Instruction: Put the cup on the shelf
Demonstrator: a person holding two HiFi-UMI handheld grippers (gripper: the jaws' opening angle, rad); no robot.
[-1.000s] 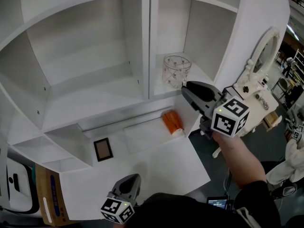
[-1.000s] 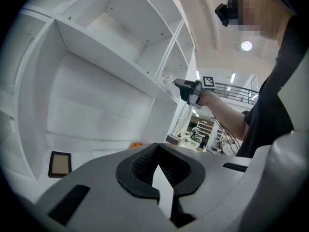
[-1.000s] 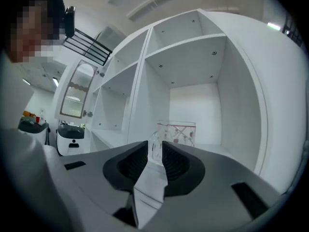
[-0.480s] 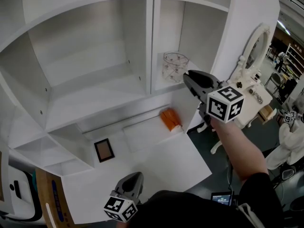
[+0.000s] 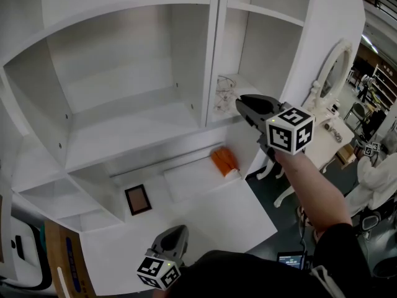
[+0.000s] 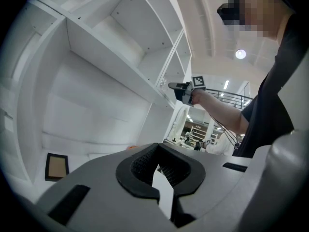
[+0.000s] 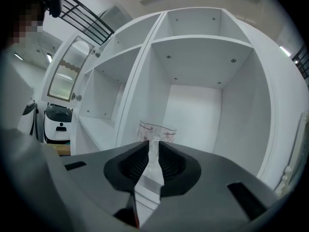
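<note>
Two grippers, one cup. The right gripper (image 5: 240, 104) reaches into the right-hand compartment of the white shelf unit (image 5: 247, 85). Its jaws are nearly together, pinching the near wall of the clear glass cup (image 5: 224, 93) at the rim, w/ glass visible btwn the pads in the right gripper view (right gripper (image 7: 152, 146), cup (image 7: 157, 128)). The cup is upright inside that compartment, near the front edge and just beside the upright divider (image 5: 214, 48). Whether its base sits fully on the board can't be told: jaws & divider hide the foot. The left gripper (image 5: 177, 231) hangs low, well apart from the shelf, w/ jaws closed tip to tip on nothing (left gripper (image 6: 158, 151)). An orange item (image 5: 224, 161) and a small framed picture (image 5: 137, 198) lie on the lower ledge, not involved. Judged stage: placing prob. all but done; release & withdrawal remain. Risks: (1) opening before the base is flat, so the cup drops, rocks or tips, esp. this near the edge; (2) pulling back w/ a pad touching the rim, so the cup is dragged forward off the board; (3) thin-wall pinch, i.e. too hard or twisted may crack it, too light lets it slip; (4) sideways drift knocks the glass against the divider.
</note>
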